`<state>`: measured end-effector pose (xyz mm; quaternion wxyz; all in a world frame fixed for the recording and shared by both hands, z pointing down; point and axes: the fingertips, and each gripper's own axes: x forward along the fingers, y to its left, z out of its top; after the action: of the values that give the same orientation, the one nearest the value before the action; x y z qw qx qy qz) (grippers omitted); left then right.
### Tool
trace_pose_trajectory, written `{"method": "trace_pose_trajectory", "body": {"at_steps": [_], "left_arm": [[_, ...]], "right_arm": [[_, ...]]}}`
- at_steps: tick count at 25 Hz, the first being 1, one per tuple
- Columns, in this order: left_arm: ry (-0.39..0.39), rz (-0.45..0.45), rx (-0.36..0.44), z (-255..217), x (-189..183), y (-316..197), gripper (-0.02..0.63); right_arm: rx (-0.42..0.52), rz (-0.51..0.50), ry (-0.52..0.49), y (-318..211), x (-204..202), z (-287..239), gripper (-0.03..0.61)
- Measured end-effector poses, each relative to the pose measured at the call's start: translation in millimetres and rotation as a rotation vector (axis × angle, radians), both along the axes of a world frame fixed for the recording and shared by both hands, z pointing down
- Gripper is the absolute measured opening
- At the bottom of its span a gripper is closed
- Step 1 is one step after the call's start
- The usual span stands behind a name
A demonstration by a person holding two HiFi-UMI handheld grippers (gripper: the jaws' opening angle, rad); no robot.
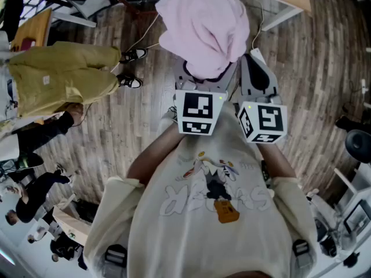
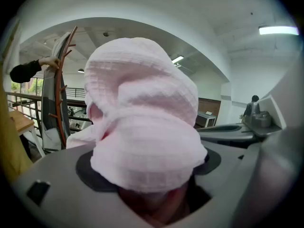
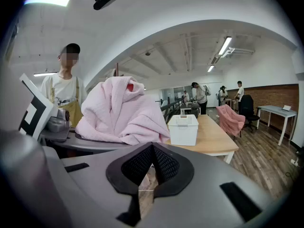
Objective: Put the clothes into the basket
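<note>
Garment, pink, bunched in left gripper, right gripper alongside, both angled down

Left tongs: jaw tips buried under pink garment; pad contact not visible in head view. Left gripper view: garment fills centre, covers both pads except 2 dark outer slivers, blocks most of room behind. Garment type indeterminate: bundled. White basket: interior not visible; whether its left edge overlaps garment outline, indeterminate. Tabletop: far end hidden behind basket; in head view, cut by top edge. Second pink item on chair: too small to identify. Distant figures: no detail resolvable.
</note>
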<state>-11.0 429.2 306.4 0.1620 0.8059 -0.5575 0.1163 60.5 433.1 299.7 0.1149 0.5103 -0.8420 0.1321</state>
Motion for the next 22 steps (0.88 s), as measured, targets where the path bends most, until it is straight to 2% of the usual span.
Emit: {"method": "trace_pose_trajectory", "body": {"at_steps": [9, 15, 22], "left_arm": [[0.008, -0.001, -0.006, -3, -8, 3, 0.419], [0.01, 0.01, -0.01, -1, -13, 4, 0.419], [0.016, 0.008, -0.011, 1, -36, 2, 0.419]], "right_arm": [[0.004, 0.049, -0.01, 3, 2, -3, 0.021], [-0.037, 0.064, -0.019, 3, -3, 5, 0.025], [-0.047, 0.07, -0.016, 1, -22, 8, 0.025]]}}
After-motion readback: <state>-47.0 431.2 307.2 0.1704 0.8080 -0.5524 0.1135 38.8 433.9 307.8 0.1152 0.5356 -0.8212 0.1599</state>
